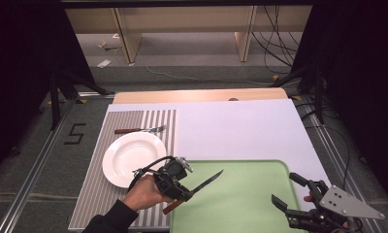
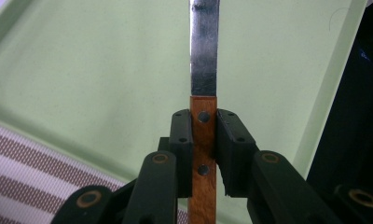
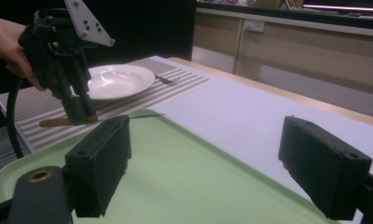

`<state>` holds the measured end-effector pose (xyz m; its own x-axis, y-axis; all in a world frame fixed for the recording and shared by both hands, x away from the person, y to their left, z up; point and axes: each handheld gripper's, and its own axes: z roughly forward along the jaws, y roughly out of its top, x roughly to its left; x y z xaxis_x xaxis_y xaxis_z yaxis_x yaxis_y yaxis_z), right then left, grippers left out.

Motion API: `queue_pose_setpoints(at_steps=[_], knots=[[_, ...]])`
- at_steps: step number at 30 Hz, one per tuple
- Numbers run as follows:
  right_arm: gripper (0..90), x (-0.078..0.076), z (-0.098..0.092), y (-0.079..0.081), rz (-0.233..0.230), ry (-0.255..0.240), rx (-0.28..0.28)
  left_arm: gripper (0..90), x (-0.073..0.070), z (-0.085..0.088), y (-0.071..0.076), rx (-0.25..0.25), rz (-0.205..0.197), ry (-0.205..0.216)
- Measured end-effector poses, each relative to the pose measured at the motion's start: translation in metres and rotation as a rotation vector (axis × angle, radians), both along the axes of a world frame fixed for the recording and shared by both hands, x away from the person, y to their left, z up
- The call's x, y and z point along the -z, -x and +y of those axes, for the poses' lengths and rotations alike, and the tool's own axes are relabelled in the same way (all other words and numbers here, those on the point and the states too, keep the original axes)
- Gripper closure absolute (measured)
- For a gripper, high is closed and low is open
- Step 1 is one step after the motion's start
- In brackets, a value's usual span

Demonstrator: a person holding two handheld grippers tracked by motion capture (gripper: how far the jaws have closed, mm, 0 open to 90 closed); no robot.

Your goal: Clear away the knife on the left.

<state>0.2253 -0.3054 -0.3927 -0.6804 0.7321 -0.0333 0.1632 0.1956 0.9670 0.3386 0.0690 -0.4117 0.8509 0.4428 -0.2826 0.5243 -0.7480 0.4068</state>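
At the near edge of the table, the right gripper (image 1: 290, 192) hovers over the right corner of the green tray (image 1: 240, 208), its jaws spread wide with nothing between them. Just left of it, the left gripper (image 1: 181, 190), held in the person's left hand (image 1: 143, 193), is clamped on the wooden handle of a table knife (image 1: 202, 186); in the left gripper view the pads pinch the riveted handle close behind the blade, and the blade points out over the tray's left part, clear of its surface. Beyond the hand, a white plate (image 1: 129, 158) sits on a striped placemat (image 1: 124, 126), with a wood-handled fork (image 1: 139, 130) lying beyond the plate. Risk, judged: the grip sits on a narrow, smooth handle, so the knife could pivot or slide between the pads if swung quickly, and a low pass could catch the blade tip on the tray's rim or knock the plate.
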Motion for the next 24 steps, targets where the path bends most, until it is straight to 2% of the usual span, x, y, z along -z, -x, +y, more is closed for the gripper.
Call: queue_pose_setpoints(at_steps=[7, 14, 24], knots=[[17.9, 0.000, 0.001, 0.000, 0.000, 0.002, -0.006, 77.2, 0.001, -0.008, -0.001, 0.016, 0.006, 0.006], [17.9, -0.001, 0.001, 0.000, -0.003, 0.002, -0.005, 77.2, 0.009, -0.019, 0.002, 0.060, 0.051, -0.001], [17.9, -0.001, 0.000, 0.000, -0.001, 0.003, -0.004, 77.2, 0.018, -0.029, 0.006, 0.073, 0.097, -0.013]])
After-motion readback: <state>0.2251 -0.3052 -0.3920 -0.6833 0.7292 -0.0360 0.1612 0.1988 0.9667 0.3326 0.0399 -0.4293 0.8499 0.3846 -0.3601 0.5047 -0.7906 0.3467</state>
